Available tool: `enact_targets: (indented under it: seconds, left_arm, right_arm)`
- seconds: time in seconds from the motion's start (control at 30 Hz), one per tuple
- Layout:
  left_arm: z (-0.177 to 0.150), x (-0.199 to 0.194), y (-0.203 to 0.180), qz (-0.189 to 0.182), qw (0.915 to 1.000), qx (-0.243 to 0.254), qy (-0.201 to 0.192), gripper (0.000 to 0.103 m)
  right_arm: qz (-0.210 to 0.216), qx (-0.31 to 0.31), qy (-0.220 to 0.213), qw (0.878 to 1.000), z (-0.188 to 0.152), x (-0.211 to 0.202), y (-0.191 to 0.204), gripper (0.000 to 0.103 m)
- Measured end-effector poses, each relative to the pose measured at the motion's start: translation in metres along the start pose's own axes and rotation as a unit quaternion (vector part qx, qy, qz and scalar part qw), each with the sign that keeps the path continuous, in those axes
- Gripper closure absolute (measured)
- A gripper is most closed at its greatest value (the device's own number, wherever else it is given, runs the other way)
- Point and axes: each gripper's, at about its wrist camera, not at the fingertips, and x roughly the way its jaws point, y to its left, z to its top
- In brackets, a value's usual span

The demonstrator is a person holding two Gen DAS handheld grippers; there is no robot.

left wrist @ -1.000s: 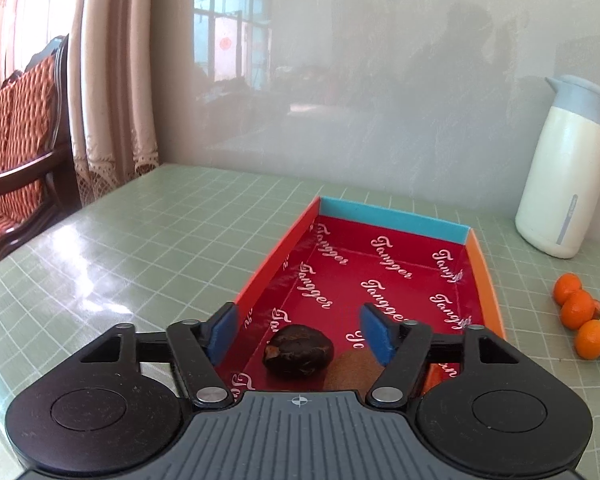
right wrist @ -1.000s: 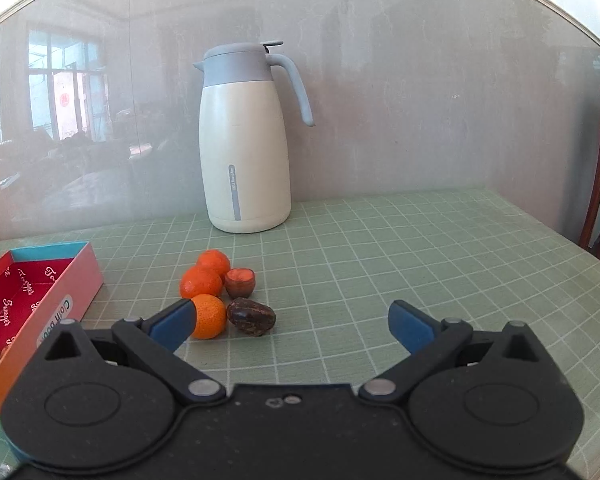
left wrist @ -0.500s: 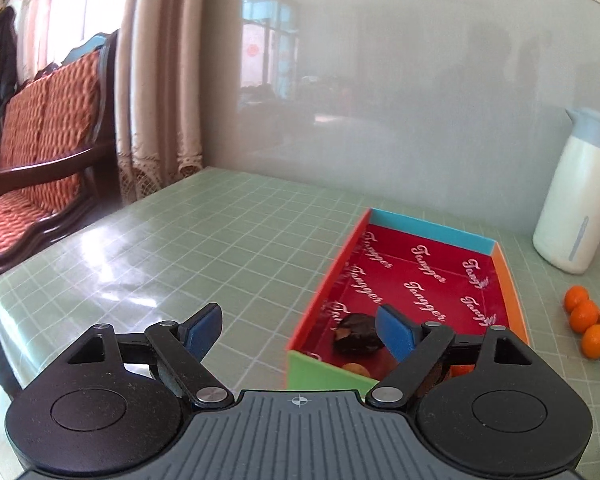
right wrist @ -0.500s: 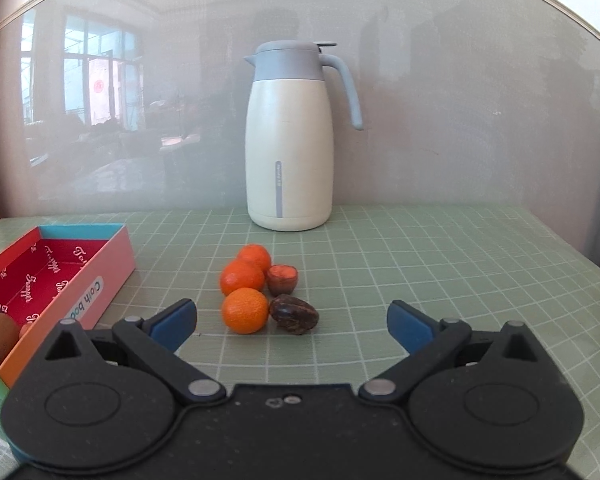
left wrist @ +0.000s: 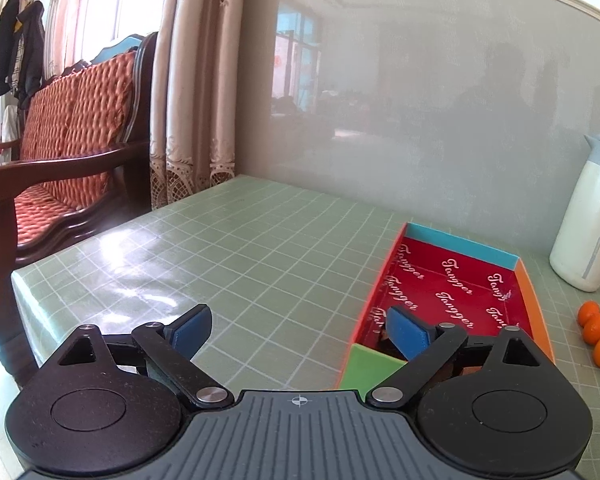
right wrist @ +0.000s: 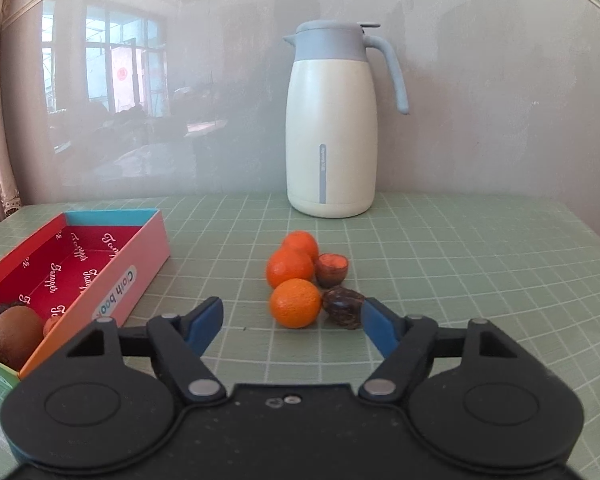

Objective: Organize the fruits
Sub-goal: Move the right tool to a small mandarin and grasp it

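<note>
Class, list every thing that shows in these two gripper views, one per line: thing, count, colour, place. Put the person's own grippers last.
oranges: three, orange, clustered on the table between box and jug
halved fruit: one, brown with reddish flesh, beside the middle orange
dark fruit: one, dark brown, right of the nearest orange
box: one, open, red lining with pink, blue, orange and green walls, on the table's left
brown round fruit: one, in the box's near end, other pieces beside it partly hidden
jug: one, cream with grey lid, by the wall
table: one, green grid cloth
bench: one, dark wood, orange cushions
curtain: beige
left gripper: opening, nothing between pads
right gripper: closing, not yet touching fruit
</note>
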Motion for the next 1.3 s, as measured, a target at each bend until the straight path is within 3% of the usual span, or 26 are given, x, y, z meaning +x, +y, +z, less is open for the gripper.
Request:
enact_targets:
  seconds: [0.27,0.4,0.57,1.0,1.3]
  left_arm:
    - [0.0,-0.002,0.017,0.016,0.9998,-0.003,-0.012,0.008]
    - [0.0,-0.001,0.024,0.022,0.9996,-0.008,-0.014,0.007]
    - [0.0,0.001,0.032,0.027,0.9995,-0.014,-0.012,0.006]
    - [0.001,0.004,0.039,0.033,0.9992,-0.02,-0.008,0.006]
    - [0.0,0.005,0.034,0.032,0.9994,-0.011,-0.009,0.005]
  right_arm:
    - [0.021,0.015,0.034,0.999,0.002,0.021,0.008,0.055]
    - [0.014,0.025,0.043,0.999,0.005,0.03,0.007,0.056]
    - [0.011,0.043,0.065,0.997,0.006,0.045,0.002,0.065]
    - [-0.006,0.059,0.087,0.994,0.009,0.068,-0.004,0.063]
    - [0.008,0.079,0.097,0.992,0.017,0.085,-0.014,0.063]
